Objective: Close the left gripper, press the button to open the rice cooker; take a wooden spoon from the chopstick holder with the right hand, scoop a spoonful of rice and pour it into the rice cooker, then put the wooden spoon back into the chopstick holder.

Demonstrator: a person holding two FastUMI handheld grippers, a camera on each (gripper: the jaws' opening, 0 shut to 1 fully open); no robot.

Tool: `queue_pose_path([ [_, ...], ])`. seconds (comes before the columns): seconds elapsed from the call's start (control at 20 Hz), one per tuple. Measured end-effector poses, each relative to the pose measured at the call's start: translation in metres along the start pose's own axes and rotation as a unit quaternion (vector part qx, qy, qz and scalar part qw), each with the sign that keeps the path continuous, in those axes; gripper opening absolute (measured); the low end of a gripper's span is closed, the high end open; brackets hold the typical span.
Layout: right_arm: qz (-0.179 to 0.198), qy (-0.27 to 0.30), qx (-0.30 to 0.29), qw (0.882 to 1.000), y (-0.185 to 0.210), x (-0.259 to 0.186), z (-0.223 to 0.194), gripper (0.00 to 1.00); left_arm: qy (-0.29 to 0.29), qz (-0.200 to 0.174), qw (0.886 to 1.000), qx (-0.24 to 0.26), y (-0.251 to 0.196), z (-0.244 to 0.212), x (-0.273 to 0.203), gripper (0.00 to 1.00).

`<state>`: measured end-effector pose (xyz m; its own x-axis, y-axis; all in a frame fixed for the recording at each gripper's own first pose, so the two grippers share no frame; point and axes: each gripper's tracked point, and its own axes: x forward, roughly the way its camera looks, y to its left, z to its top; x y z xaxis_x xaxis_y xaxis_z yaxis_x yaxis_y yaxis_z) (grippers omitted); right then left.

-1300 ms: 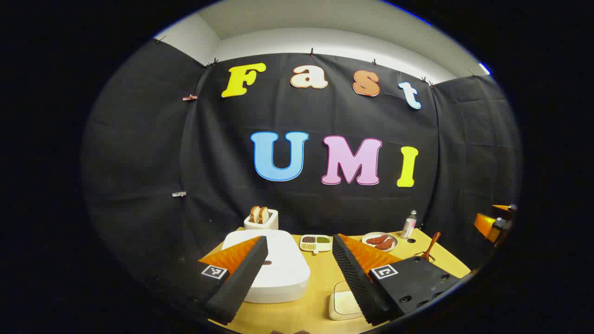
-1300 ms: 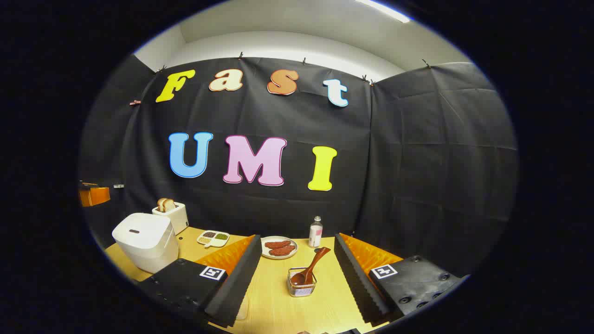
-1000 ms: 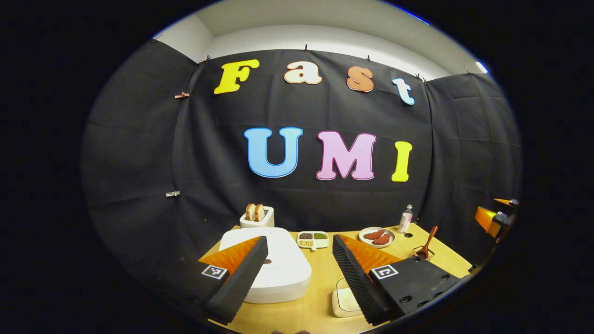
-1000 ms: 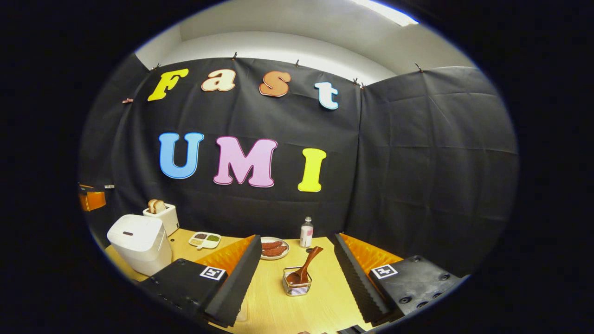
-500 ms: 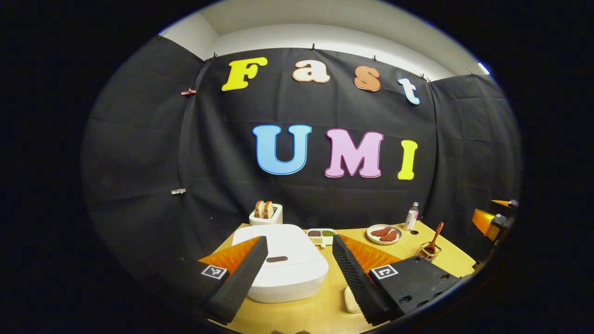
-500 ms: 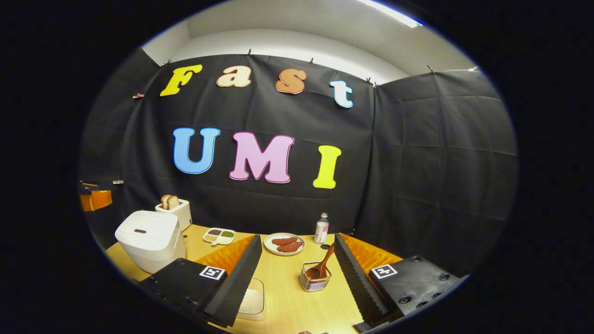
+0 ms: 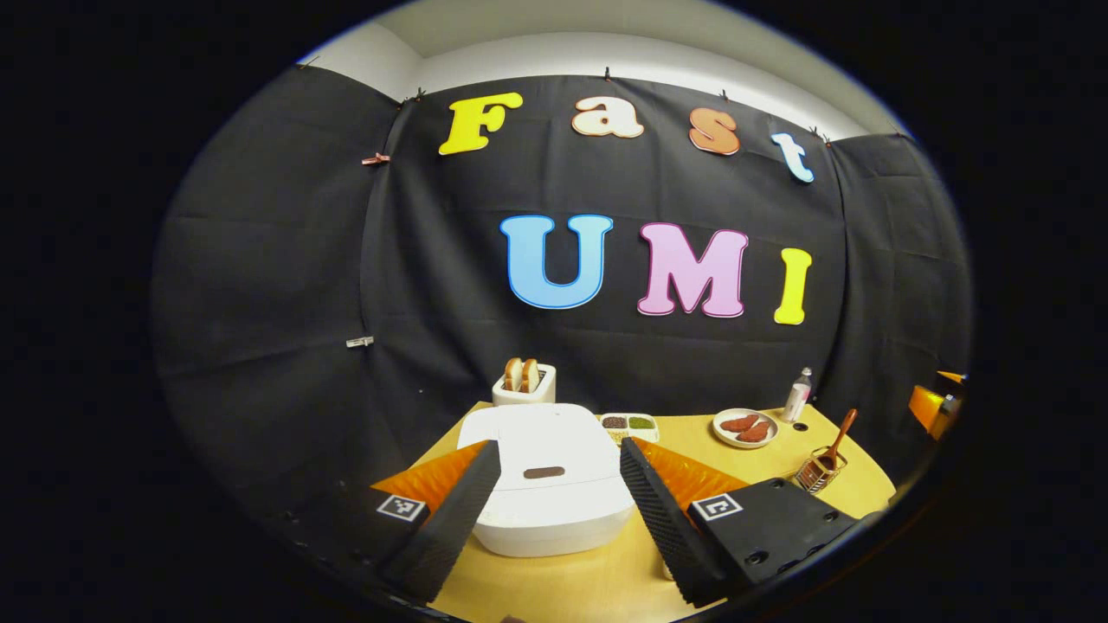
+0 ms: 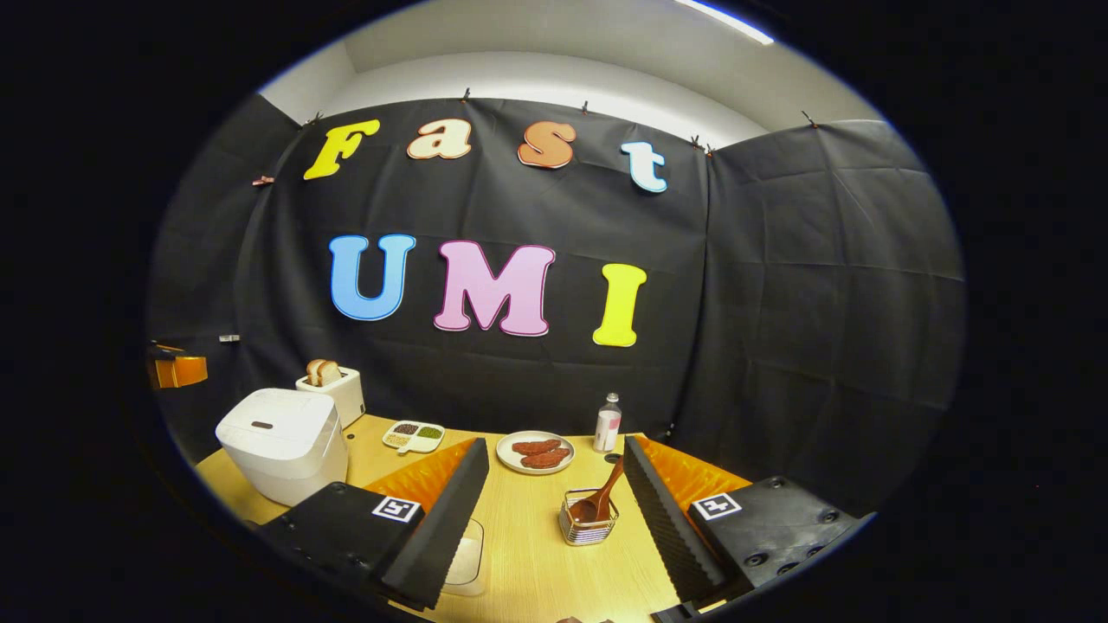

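A staged recording booth dressed as a kitchen: black cloth walls clipped up below a plain white ceiling close in a wooden worktop. On it stand a rice cooker, a toaster with bread, a plate of sausages, a sectioned dish and a small bottle.

Both views face the back wall from above the table's near edge, sharing the rice cooker.

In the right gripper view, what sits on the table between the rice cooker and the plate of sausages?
In the right gripper view, a small divided dish of grains lies between the rice cooker and the plate; otherwise bare table.
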<state>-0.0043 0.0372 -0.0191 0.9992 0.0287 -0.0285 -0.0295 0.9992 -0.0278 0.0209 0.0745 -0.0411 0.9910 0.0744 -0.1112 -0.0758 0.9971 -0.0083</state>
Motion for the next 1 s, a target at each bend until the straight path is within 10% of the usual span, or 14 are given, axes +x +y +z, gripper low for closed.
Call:
queue_pose_path([
  [0.6,-0.029,0.024,0.0,0.999,-0.035,-0.016,-0.018,0.98,0.065,-0.004,0.997,0.036,0.026,-0.015,0.091,0.31],
  [0.65,-0.031,0.026,-0.003,0.999,-0.038,-0.018,-0.02,0.98,0.071,-0.009,0.997,0.038,0.025,-0.021,0.099,0.14],
  [1.0,-0.032,0.044,-0.005,0.999,-0.039,-0.036,-0.032,0.98,0.175,-0.045,0.983,-0.007,0.022,-0.09,0.144,0.06],
])
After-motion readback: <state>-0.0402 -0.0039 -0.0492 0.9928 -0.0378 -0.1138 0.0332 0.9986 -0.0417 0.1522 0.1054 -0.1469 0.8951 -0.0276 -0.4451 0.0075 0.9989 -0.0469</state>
